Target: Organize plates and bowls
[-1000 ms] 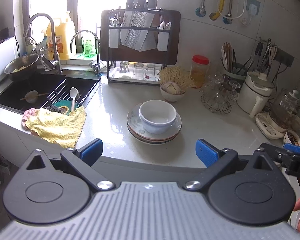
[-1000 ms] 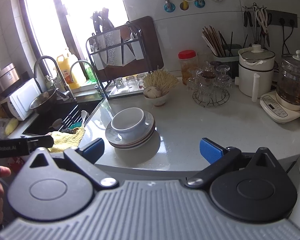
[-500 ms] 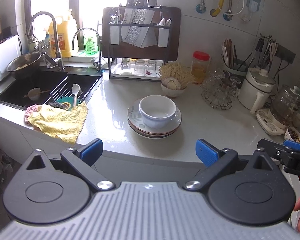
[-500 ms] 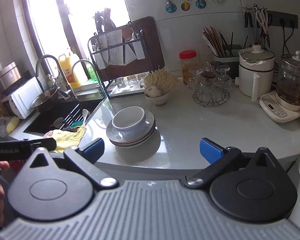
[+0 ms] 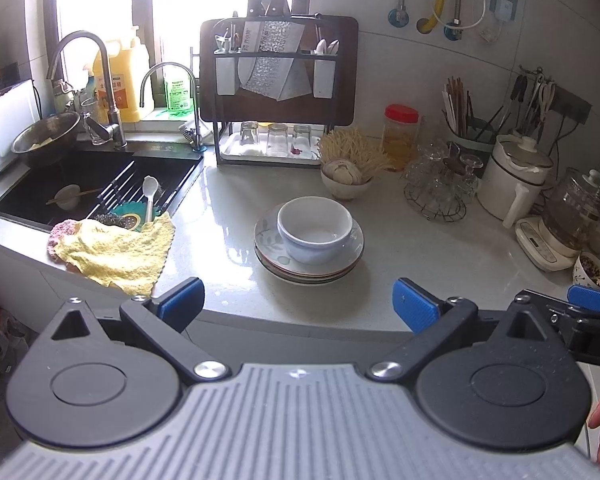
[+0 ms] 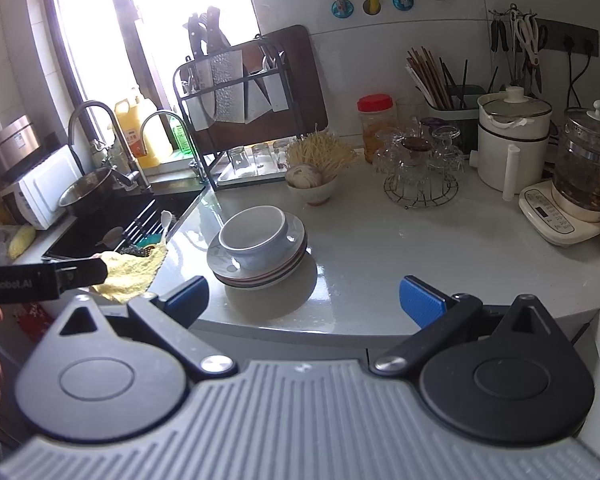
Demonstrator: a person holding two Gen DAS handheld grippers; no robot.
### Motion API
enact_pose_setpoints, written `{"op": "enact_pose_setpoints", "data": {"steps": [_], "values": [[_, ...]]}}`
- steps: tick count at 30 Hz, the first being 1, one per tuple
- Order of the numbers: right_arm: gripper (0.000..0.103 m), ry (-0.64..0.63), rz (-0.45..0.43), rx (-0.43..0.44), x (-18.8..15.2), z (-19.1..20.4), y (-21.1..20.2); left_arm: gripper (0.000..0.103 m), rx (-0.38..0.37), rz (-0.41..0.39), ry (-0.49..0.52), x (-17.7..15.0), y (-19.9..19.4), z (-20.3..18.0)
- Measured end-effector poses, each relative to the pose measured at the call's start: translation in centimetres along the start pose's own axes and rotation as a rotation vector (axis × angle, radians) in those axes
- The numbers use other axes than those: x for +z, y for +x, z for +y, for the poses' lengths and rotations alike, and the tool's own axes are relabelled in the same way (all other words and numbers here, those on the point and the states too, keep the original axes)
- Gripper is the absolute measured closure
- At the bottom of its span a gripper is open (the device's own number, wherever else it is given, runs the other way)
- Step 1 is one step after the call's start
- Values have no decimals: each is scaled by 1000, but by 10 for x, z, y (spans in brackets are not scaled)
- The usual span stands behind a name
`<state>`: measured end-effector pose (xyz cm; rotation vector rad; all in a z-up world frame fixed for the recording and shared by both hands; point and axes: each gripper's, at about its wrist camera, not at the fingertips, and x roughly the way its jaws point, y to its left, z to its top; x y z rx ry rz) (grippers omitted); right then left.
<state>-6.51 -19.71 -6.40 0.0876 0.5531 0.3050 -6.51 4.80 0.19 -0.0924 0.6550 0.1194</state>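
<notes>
A white bowl sits on a stack of plates on the pale counter, seen also in the right wrist view as bowl on plates. My left gripper is open and empty, held back off the counter's front edge, facing the stack. My right gripper is open and empty, also short of the counter edge, with the stack ahead and left. A smaller bowl of garlic stands behind the stack.
A yellow cloth lies at the sink on the left. A knife and glass rack stands at the back. A glass cup stand, white pot and kettle crowd the right.
Both grippers have drawn slightly back from the counter, so the plate stack sits a little farther off. Their jaws stay open.
</notes>
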Motion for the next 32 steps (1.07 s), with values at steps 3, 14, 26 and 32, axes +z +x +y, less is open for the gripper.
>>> {"op": "enact_pose_setpoints", "data": {"steps": [3, 14, 26, 32], "values": [[0, -6, -3, -1, 1, 0, 0, 1, -3, -11, 1, 4, 0, -2], [0, -39, -8, 8, 5, 1, 3, 1, -2, -11, 10, 5, 0, -5], [0, -17, -3, 8, 1, 0, 3, 0, 11, -12, 9, 3, 0, -2], [0, -14, -8, 9, 1, 0, 2, 0, 13, -5, 5, 2, -1, -3]]}}
